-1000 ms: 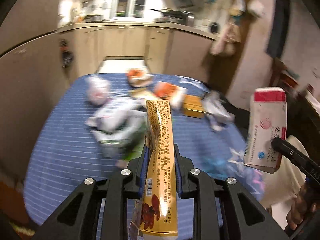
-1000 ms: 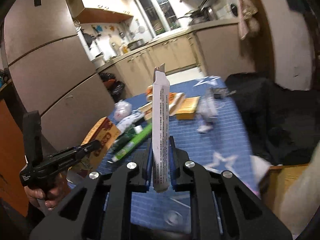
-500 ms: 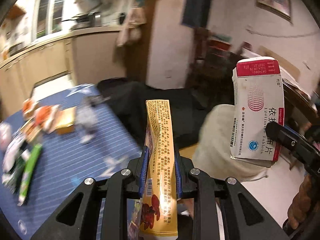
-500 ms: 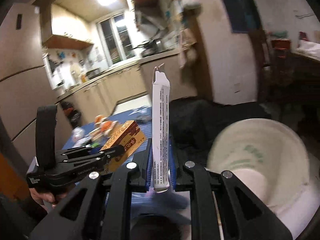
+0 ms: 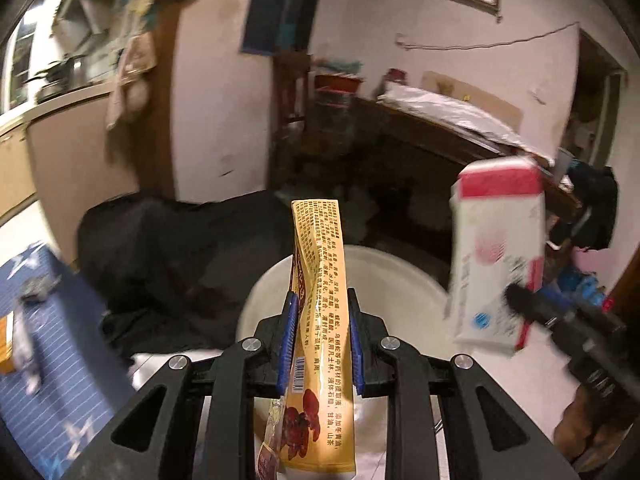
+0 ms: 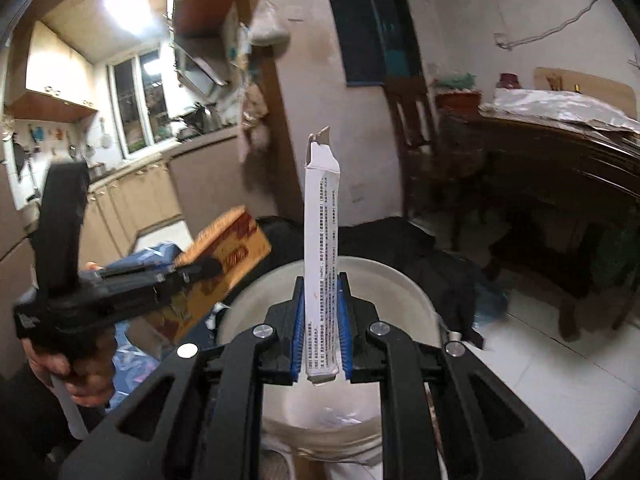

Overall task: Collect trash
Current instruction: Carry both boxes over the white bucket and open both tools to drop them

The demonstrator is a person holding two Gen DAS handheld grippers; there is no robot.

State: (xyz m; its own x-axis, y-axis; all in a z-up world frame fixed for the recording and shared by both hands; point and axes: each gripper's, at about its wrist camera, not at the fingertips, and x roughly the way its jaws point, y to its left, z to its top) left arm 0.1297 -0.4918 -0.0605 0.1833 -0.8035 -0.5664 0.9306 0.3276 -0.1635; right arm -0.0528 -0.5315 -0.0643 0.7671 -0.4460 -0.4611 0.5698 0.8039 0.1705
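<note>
My left gripper (image 5: 320,308) is shut on a flattened yellow snack box (image 5: 318,300) with red print. It also shows from the side in the right wrist view (image 6: 224,256). My right gripper (image 6: 322,292) is shut on a white and red medicine box (image 6: 321,240), seen edge-on; its face shows in the left wrist view (image 5: 498,256). Both grippers hold their boxes above a white trash bucket (image 6: 404,280), which also shows in the left wrist view (image 5: 400,276). Some pale scraps lie at its bottom (image 6: 336,418).
The blue striped table (image 5: 60,368) with leftover trash lies at the left. A black cloth-covered seat (image 5: 168,248) sits behind the bucket. A dark wooden desk (image 6: 560,184) and chair (image 6: 412,128) stand at the right. White floor tiles (image 6: 540,380) lie to the right.
Both grippers swung right, away from the table, carrying their boxes. The white bucket has come into view directly below both of them.
</note>
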